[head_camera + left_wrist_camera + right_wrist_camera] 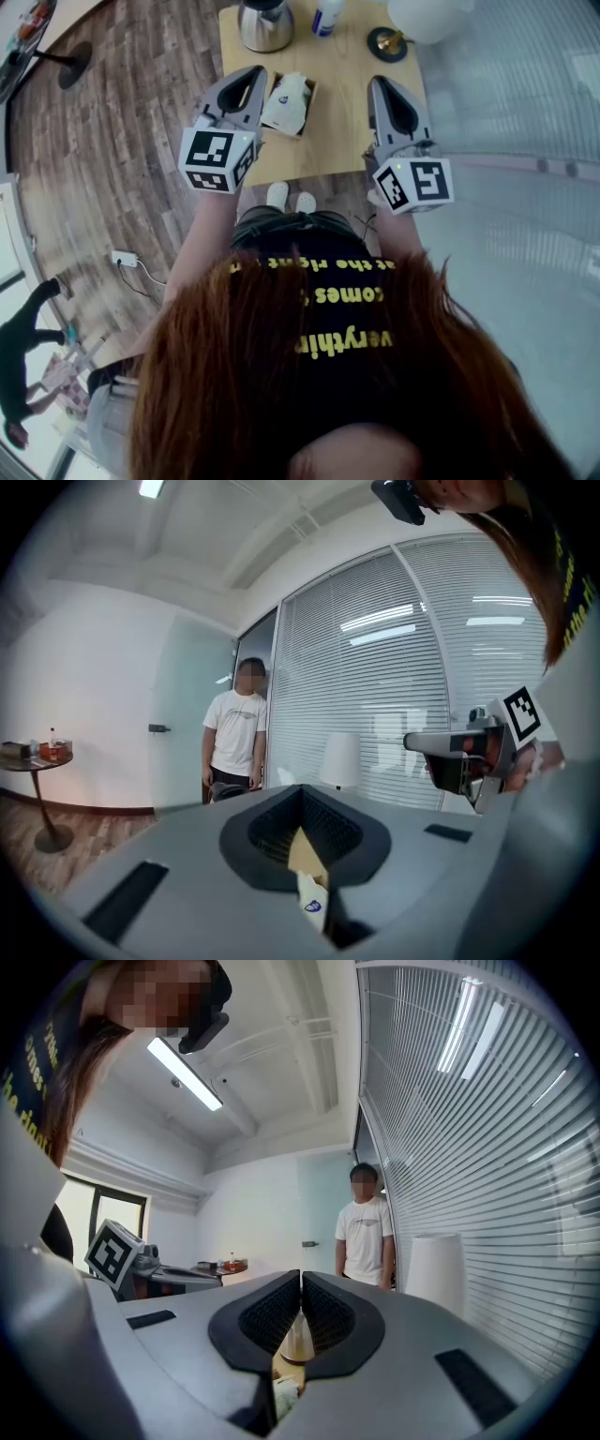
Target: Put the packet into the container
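Note:
A white packet (289,101) with a small blue mark lies in a shallow brown container (312,94) on the wooden table (337,131). My left gripper (251,75) hovers just left of the container, jaws shut with nothing between them. In the left gripper view the left gripper (302,791) points level, and the packet (312,902) shows through the slot below the jaws. My right gripper (381,84) is held to the right over the table, also shut and empty. In the right gripper view the right gripper (300,1281) faces the room.
A steel kettle (264,23), a bottle (326,17), a round dark lamp base (386,43) and a white lampshade (427,17) stand at the table's far end. A person in a white shirt (232,733) stands beyond the table by the blinds.

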A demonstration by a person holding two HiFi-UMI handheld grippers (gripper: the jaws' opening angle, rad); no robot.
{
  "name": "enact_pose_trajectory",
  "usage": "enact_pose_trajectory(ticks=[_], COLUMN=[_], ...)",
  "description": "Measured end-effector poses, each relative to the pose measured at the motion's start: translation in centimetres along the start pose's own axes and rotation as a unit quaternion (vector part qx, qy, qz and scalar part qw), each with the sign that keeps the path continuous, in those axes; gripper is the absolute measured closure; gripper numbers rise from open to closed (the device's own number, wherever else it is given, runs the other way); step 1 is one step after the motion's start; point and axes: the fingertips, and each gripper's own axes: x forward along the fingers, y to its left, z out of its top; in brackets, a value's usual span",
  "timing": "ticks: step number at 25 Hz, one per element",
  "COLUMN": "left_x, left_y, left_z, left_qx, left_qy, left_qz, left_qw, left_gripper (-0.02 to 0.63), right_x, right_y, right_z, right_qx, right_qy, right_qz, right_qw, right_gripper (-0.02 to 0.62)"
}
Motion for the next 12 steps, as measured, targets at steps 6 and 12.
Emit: enact_pose_trajectory(ticks=[6,12], left_x=[-0.9,-1.2], left_y=[-0.6,-0.6], left_z=[1.7,2.1], left_qx=[0.012,0.027], left_qy=[-0.033,-0.039], left_qz=[0.003,0.017], left_qw=[0.9994,0.9987], left_gripper=[0.607,0.607], right_x=[-0.5,-0.9], right_y=[-0.1,-0.3], right_z=[-0.1,-0.7], right_qx=[0.006,0.014], right_qy=[-0.014,-0.007], right_qz=[-0.003,-0.006], right_qw=[1.000,1.000], right_gripper=[0.578,0.580])
